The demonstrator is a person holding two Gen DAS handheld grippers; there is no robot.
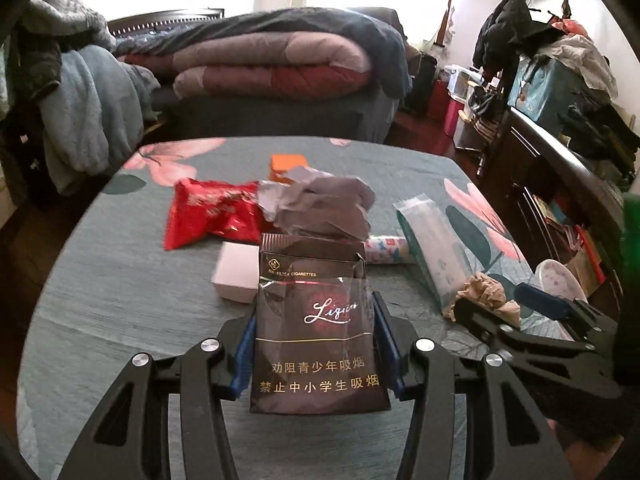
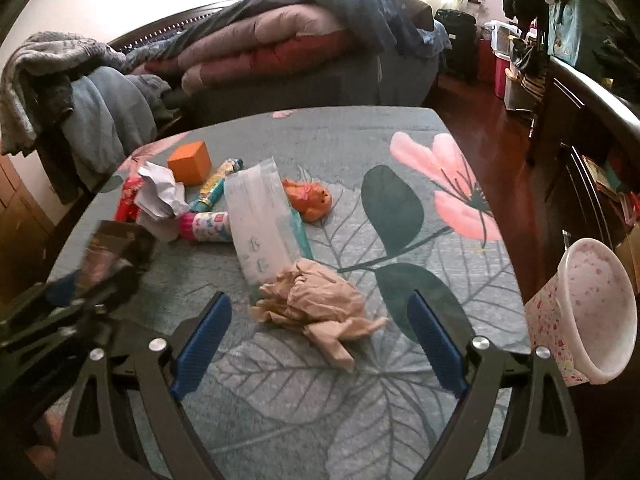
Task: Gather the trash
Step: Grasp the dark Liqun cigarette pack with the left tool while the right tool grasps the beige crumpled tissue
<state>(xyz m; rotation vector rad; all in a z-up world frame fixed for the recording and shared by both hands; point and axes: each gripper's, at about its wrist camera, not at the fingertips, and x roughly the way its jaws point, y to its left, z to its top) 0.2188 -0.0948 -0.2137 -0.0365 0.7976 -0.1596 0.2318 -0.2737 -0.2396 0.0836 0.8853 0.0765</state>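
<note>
Cigarette pack (image 1: 316, 320) clamped in left fingers (image 1: 248, 344), right fingers (image 2: 204, 332) spread around the brown paper wad (image 2: 316, 304); loads of wrappers left on the worktop (image 2: 440, 280).

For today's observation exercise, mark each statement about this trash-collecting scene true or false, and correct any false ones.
1. The left gripper grips a dark cigarette pack. True.
2. The right gripper is clamped on the crumpled brown paper. False: its jaws stand open either side of it, not touching.
3. An orange box sits at the far end of the table. True.
4. The pink floral bin stands in the middle of the table. False: it is beside the table's right edge.
</note>
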